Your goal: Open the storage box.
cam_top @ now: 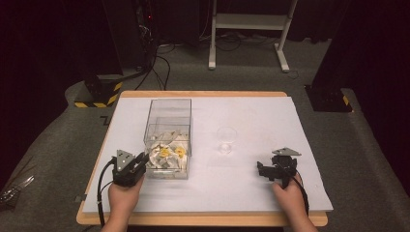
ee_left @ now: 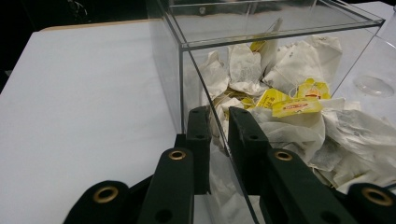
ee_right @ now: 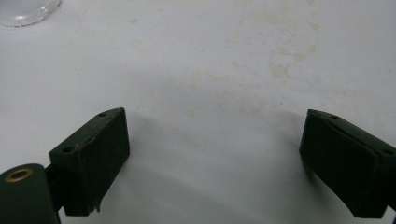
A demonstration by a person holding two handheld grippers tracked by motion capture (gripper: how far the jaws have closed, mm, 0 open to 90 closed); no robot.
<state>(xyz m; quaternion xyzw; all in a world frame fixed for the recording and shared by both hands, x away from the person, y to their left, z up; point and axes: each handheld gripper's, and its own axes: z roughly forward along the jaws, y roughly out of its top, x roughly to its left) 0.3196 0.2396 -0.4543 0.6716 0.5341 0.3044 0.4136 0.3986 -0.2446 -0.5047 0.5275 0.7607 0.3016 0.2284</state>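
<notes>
Left: the left gripper (cam_top: 140, 159), held in the person's left hand (cam_top: 123, 193), has its jaws drawn narrow and pinching the near wall of the clear box (cam_top: 169, 108), one jaw inside, one outside. The box holds crumpled tea bags (ee_left: 299, 105) with yellow tags. Centre: a small glass (cam_top: 226, 137) stands on the white table cover (cam_top: 251, 193). Right: the right gripper (cam_top: 263, 170) rests with jaws spread wide, holding nothing.

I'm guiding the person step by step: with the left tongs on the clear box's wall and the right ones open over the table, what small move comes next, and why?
Probably keep the left tongs clamped on the near wall of the clear box to steady it, and bring the open right tongs toward the tea bags inside. The right ones hold nothing and stand well apart from the box, near the small glass.
</notes>
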